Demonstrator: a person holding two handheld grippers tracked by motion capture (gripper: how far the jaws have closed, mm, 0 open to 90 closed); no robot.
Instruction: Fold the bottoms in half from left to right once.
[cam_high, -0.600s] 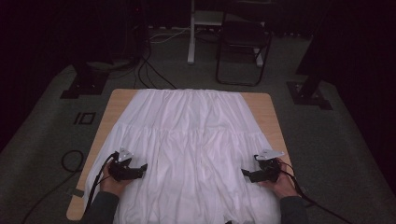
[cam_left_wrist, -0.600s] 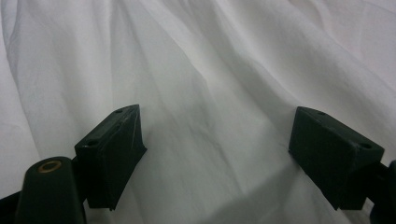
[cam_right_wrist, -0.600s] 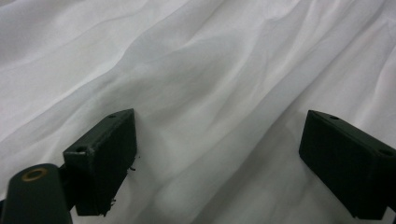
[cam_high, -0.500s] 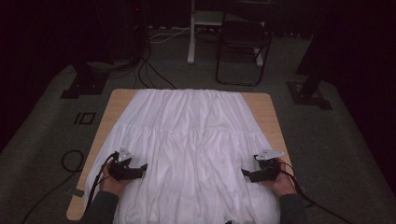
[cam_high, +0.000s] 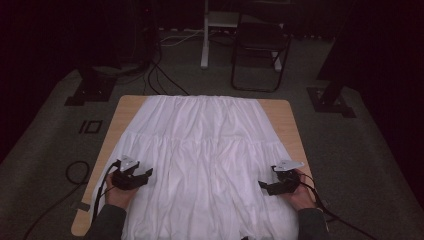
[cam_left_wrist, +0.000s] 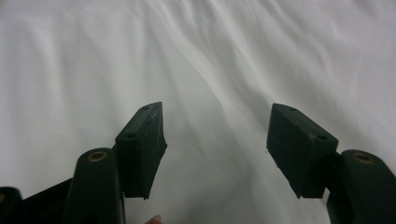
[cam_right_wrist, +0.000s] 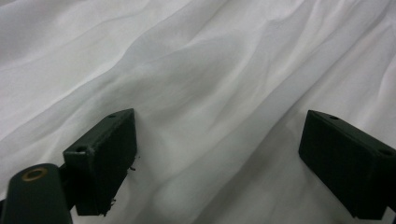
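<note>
Two grippers rested on a white gathered skirt (cam_high: 200, 150) spread across the wooden table (cam_high: 290, 120): left gripper (cam_high: 145, 175) near the left edge, right gripper (cam_high: 264, 186) near the right, both with jaws spread, pinching nothing.

A wooden table (cam_high: 286, 112); behind it, probably a black folding chair (cam_high: 259, 44), dimly lit.

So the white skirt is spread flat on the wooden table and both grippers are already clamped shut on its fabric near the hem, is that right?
Not quite. The white skirt does lie spread on the wooden table, but neither gripper is shut. The left gripper view shows the left gripper with jaws wide apart over the fabric, and the right gripper view shows the same for the right gripper.
</note>
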